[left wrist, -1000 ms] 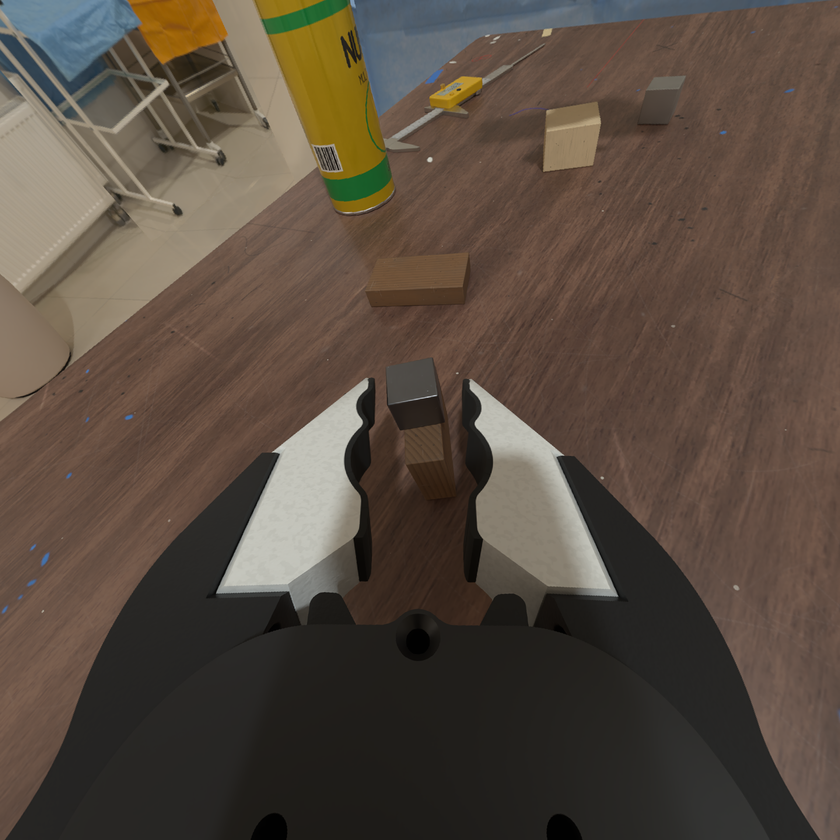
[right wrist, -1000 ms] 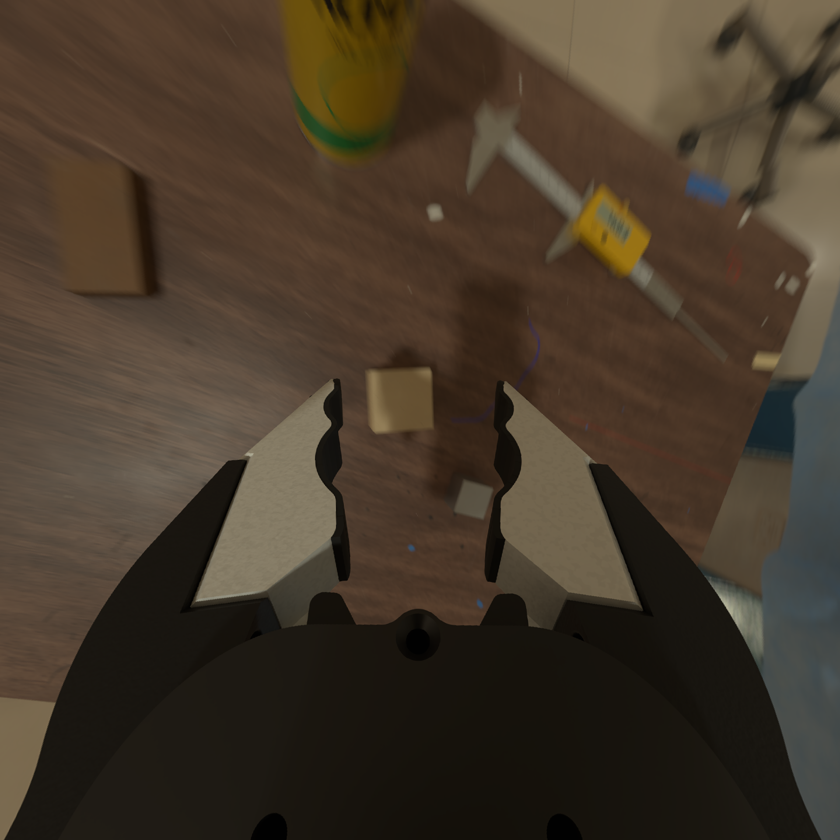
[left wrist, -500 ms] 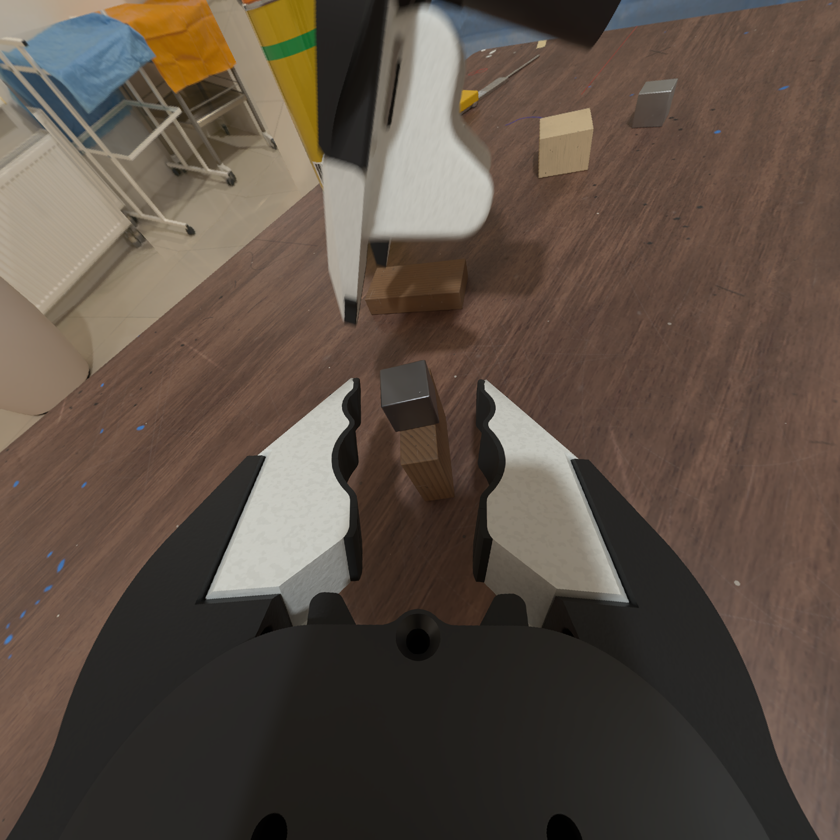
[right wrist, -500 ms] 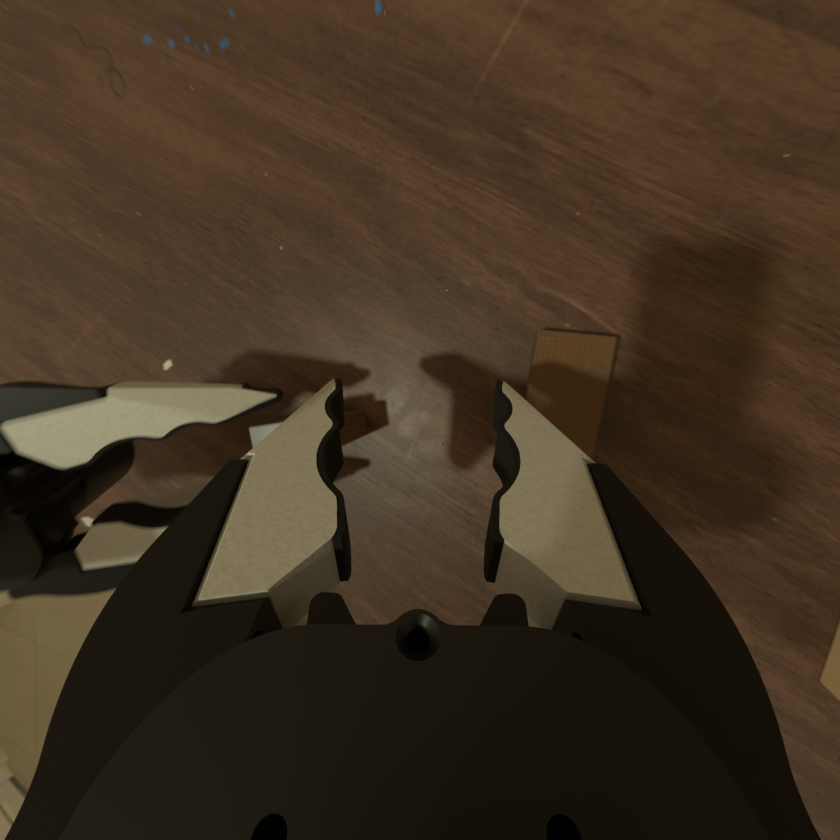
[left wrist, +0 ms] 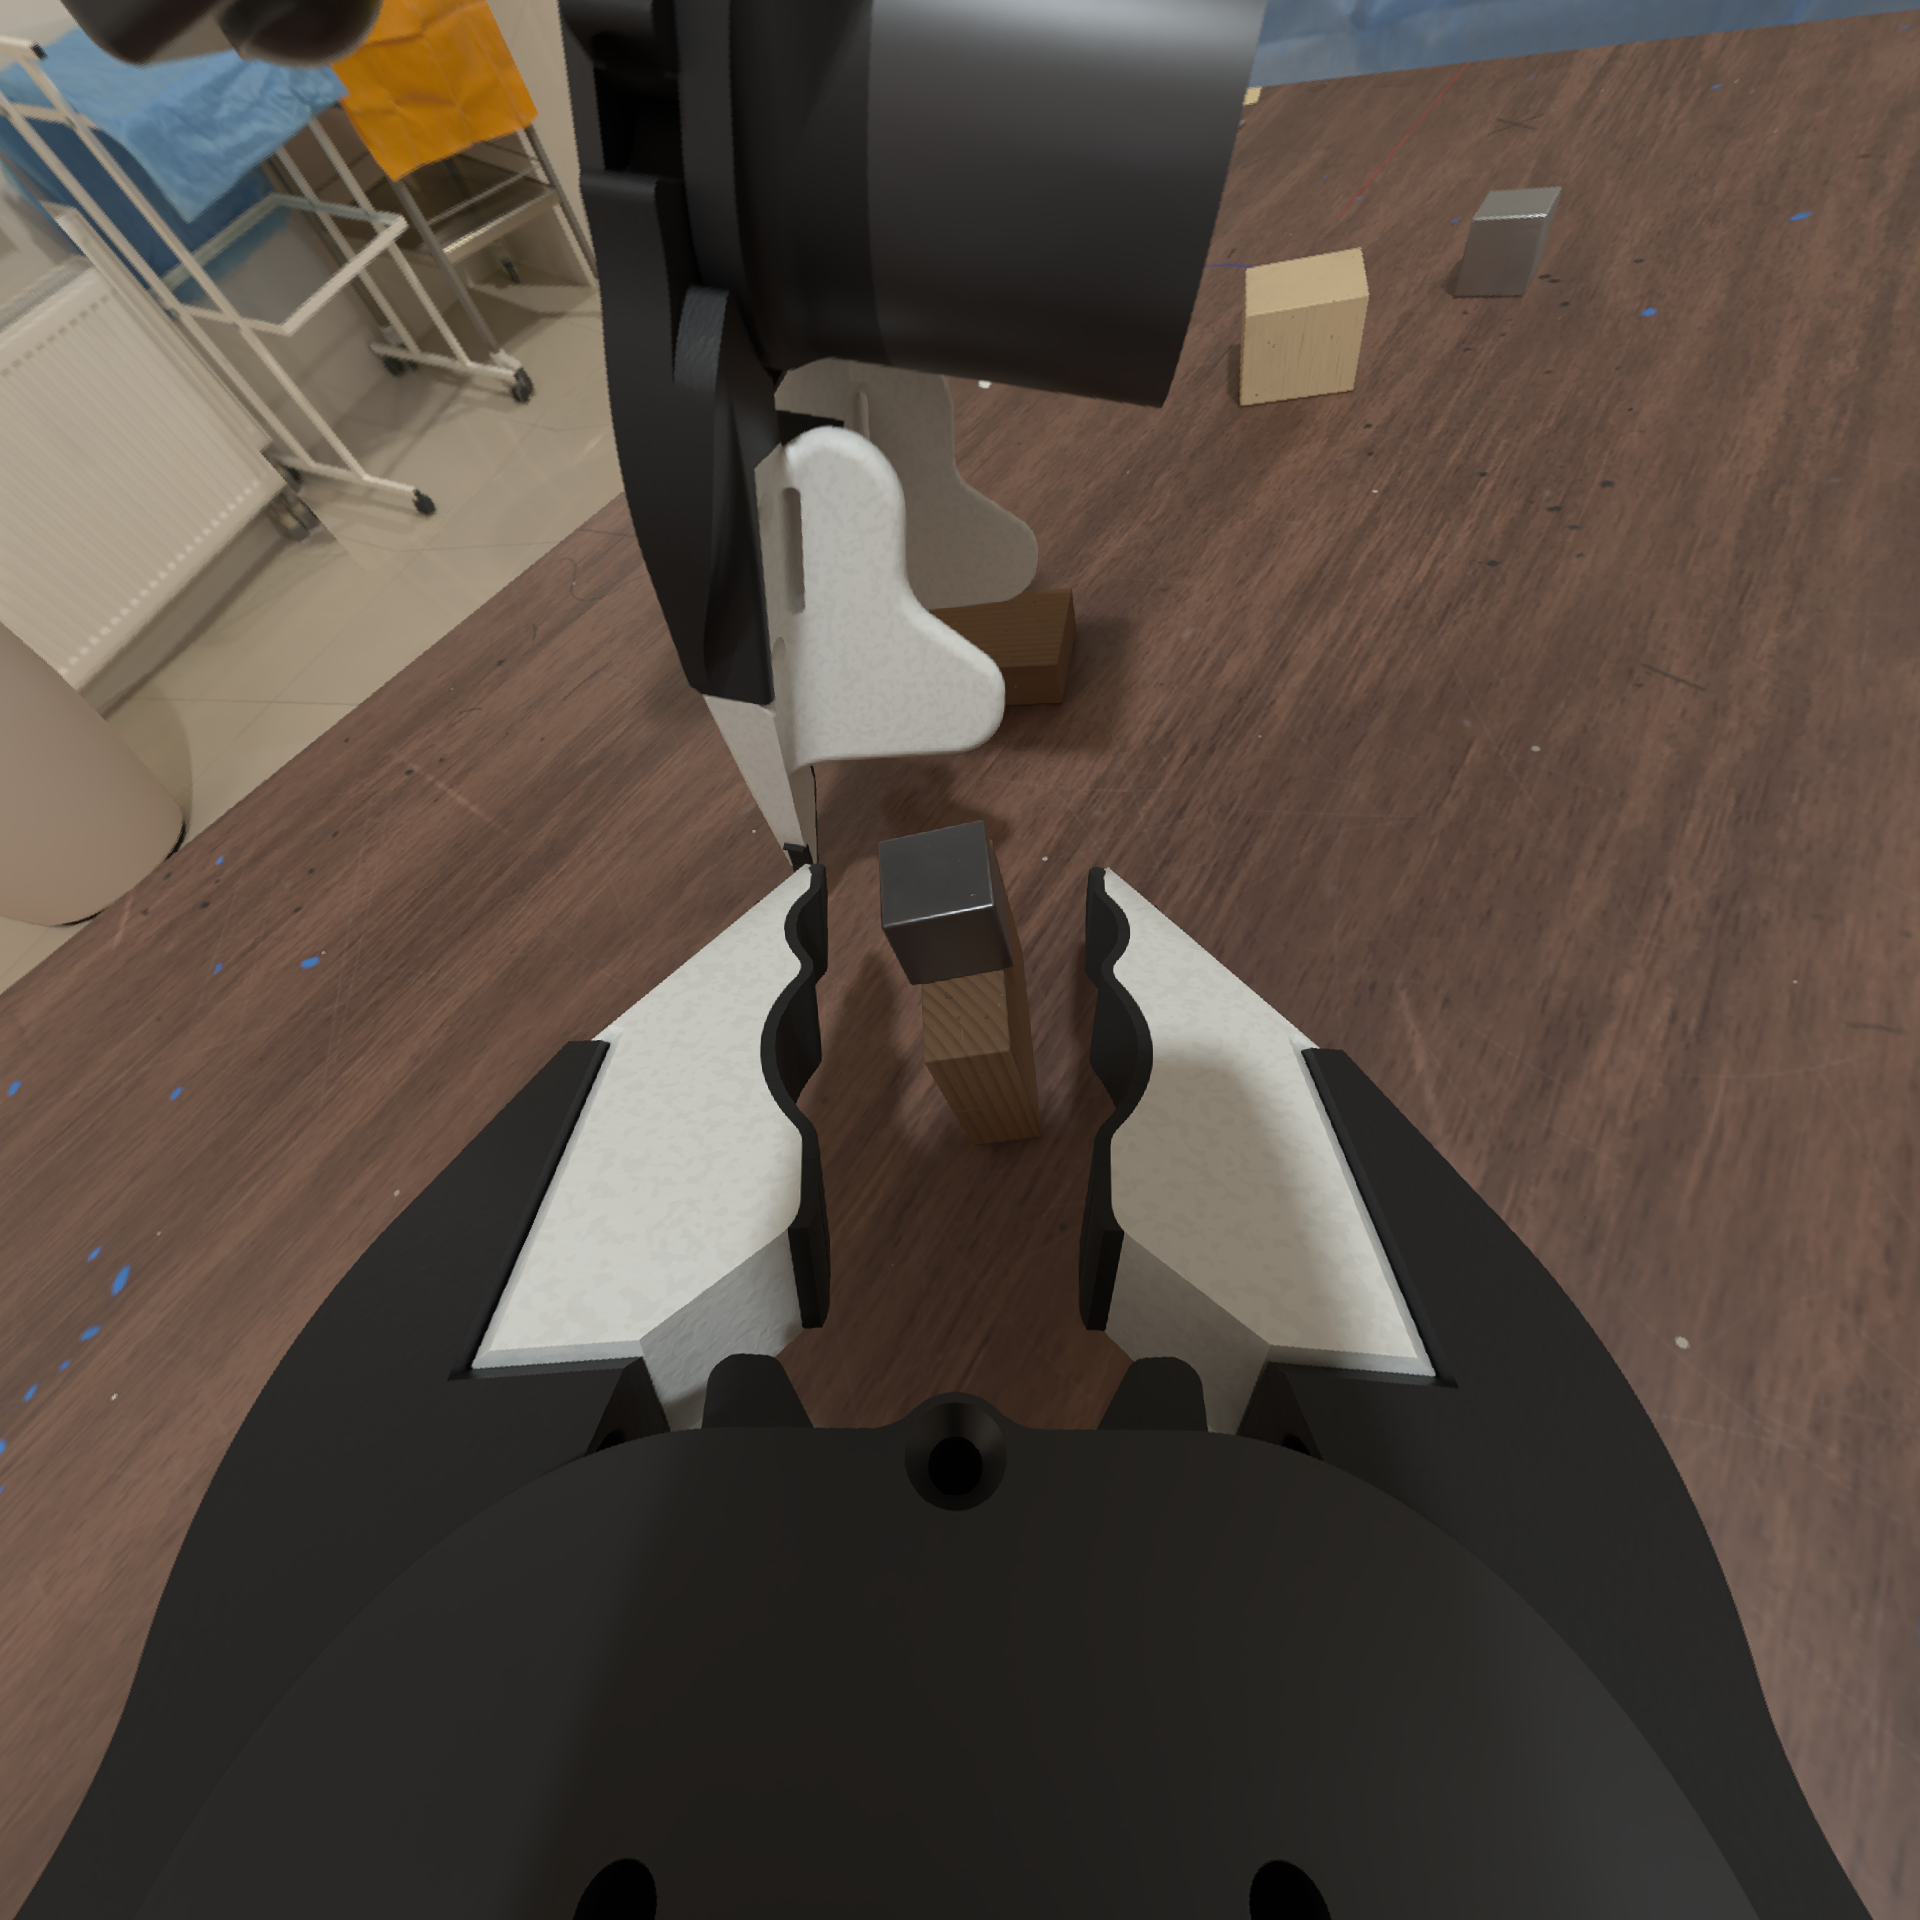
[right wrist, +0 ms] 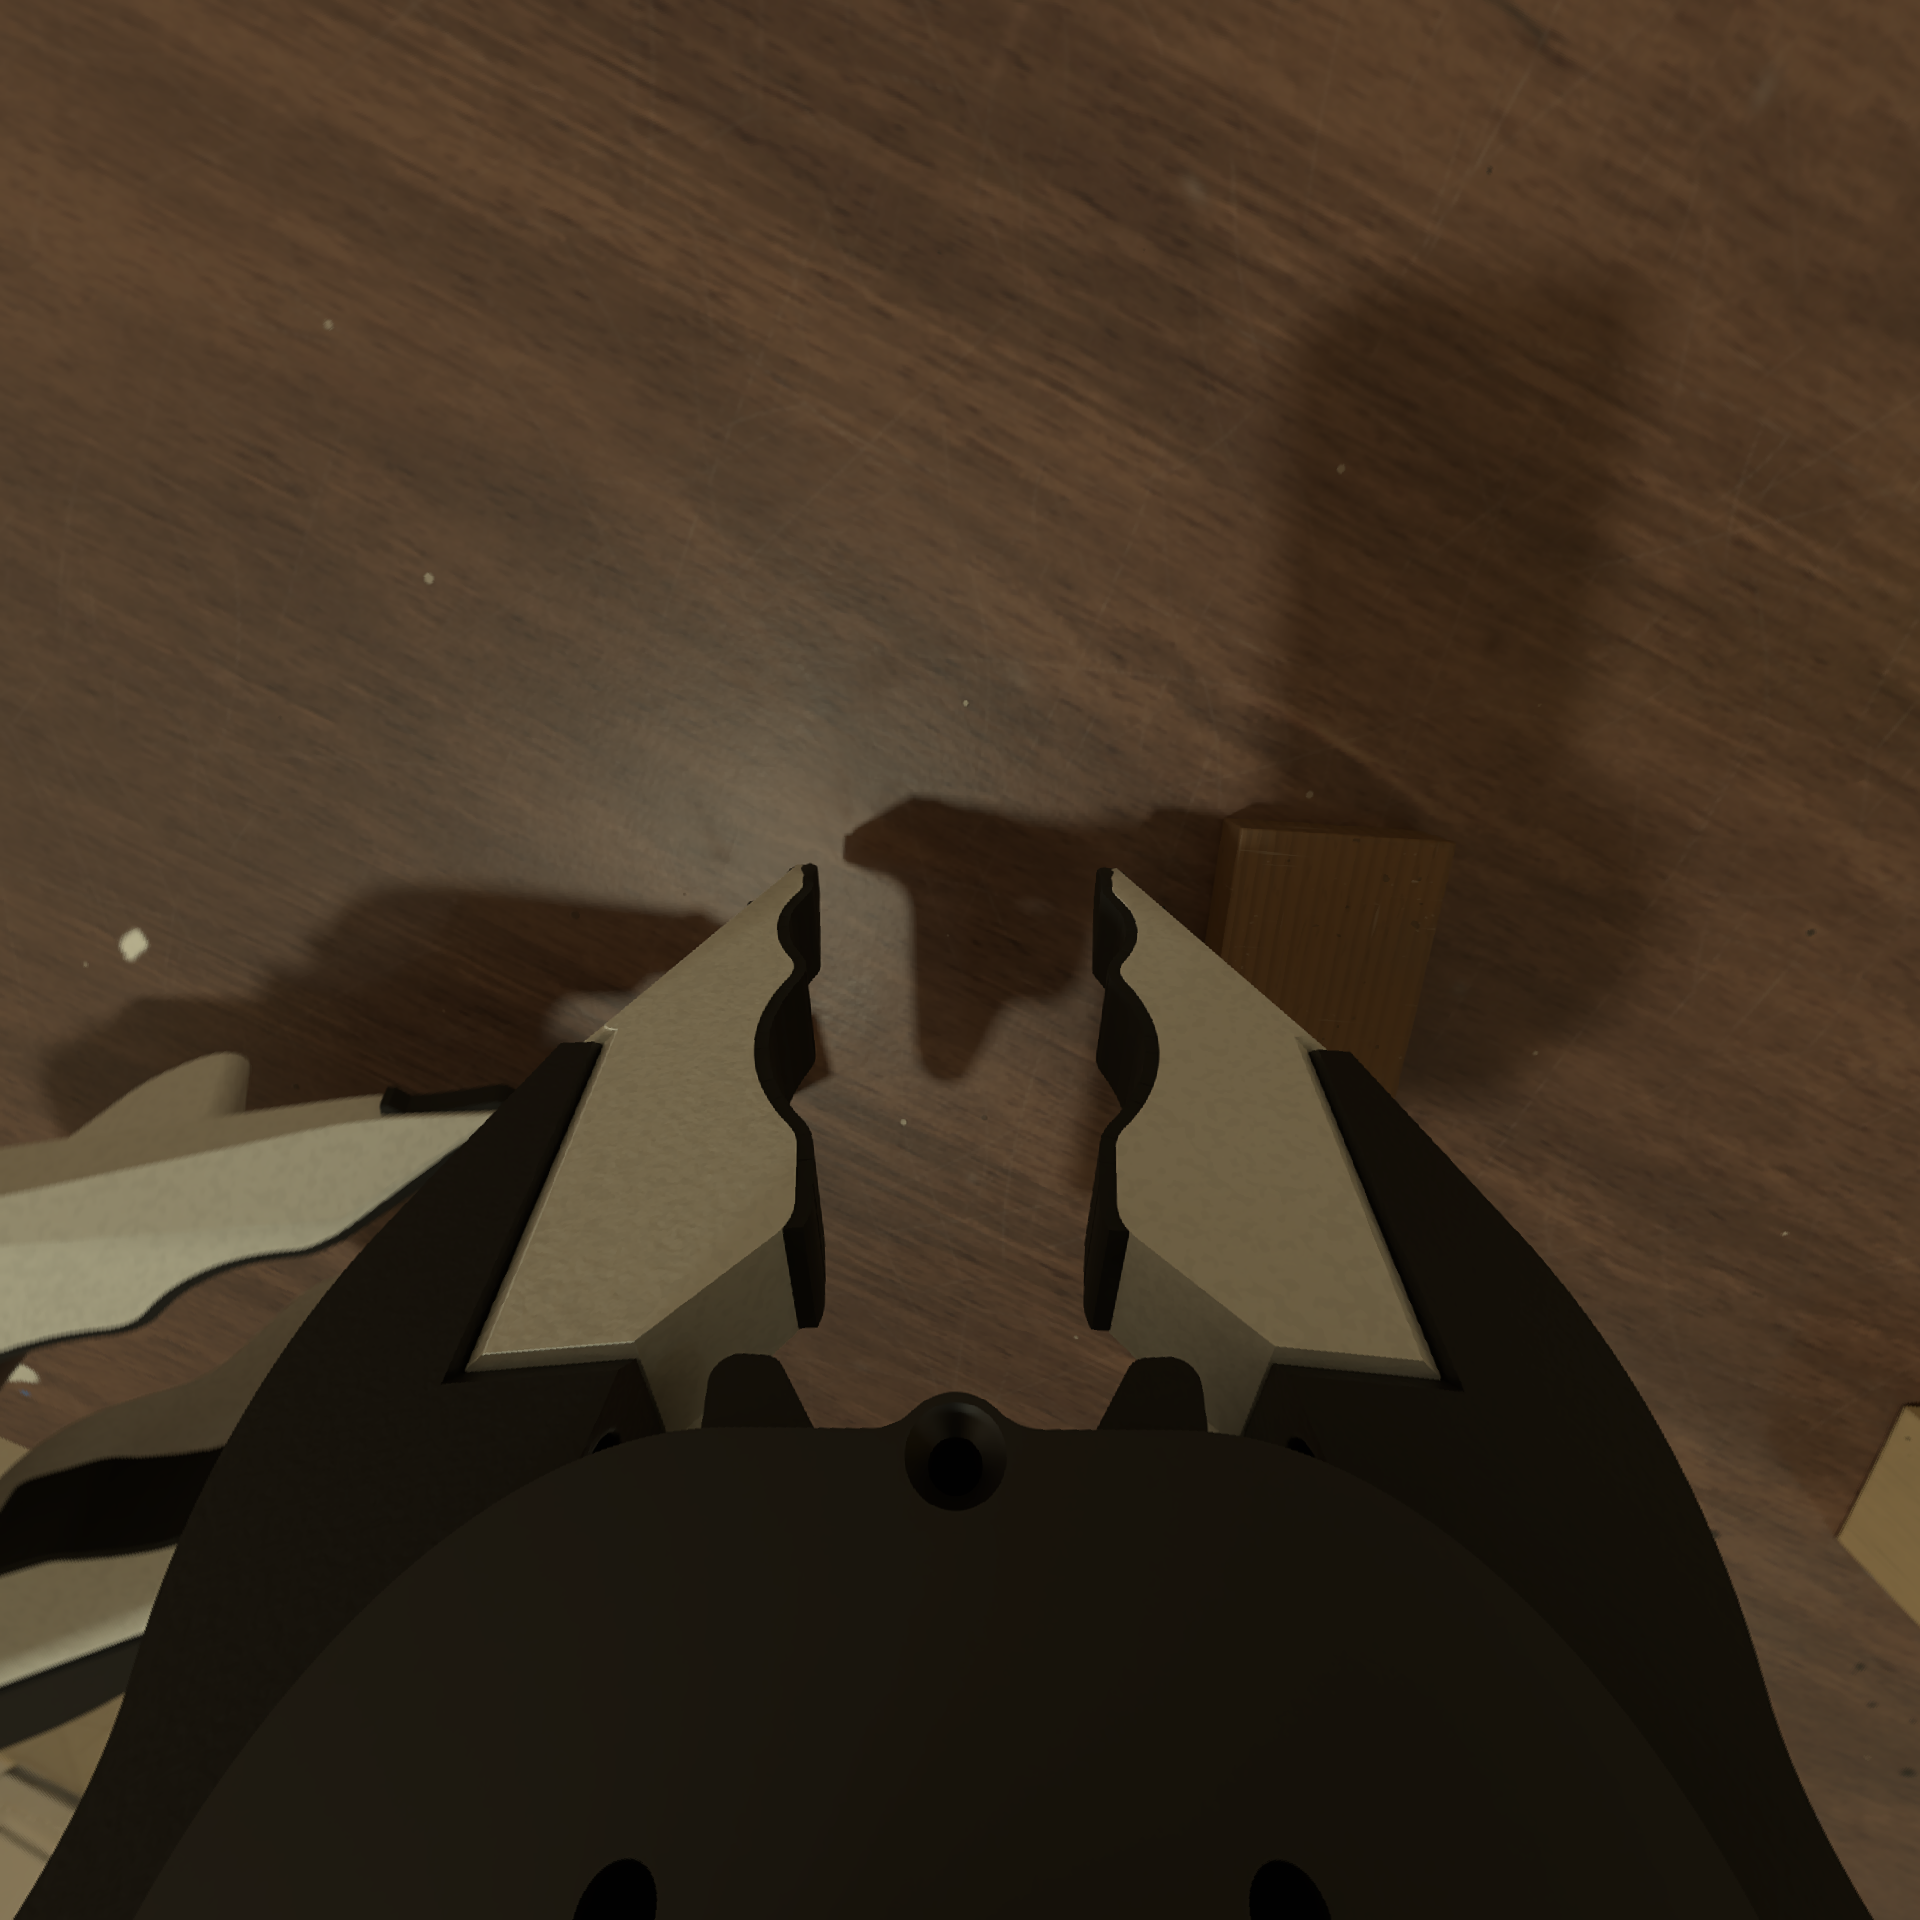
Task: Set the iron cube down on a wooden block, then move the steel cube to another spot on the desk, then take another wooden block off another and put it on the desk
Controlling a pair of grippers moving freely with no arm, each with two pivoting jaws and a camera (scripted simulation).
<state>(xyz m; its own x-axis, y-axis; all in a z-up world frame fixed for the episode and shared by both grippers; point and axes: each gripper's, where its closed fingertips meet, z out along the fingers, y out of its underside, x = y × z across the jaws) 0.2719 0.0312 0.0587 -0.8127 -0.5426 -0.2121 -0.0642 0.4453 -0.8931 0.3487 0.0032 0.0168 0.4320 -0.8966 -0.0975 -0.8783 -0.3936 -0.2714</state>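
A dark iron cube [left wrist: 940, 899] sits on top of an upright wooden block [left wrist: 987, 1049] on the desk [left wrist: 1455, 935]. My left gripper [left wrist: 956, 883] is open, its fingers on either side of the stack with gaps on both sides. My right gripper [right wrist: 956, 883] is open and empty, pointing down at bare desk; its fingers [left wrist: 873, 623] hang just beyond the stack in the left wrist view. A flat brown wooden block [right wrist: 1330, 935] lies to its right, partly hidden in the left wrist view [left wrist: 1029, 644]. A pale wooden cube [left wrist: 1304, 327] and a grey steel cube [left wrist: 1507, 239] stand far back.
The desk's left edge runs diagonally, with floor, white trolleys [left wrist: 343, 312] carrying blue and orange cloths, and a radiator beyond it. The left gripper's fingers [right wrist: 156, 1195] show at the lower left of the right wrist view. A pale block's corner [right wrist: 1886, 1527] shows at its right edge.
My left gripper has opened wider around the stack. My right gripper has swung from the far pale cube to beside the brown block and come down close to the left gripper.
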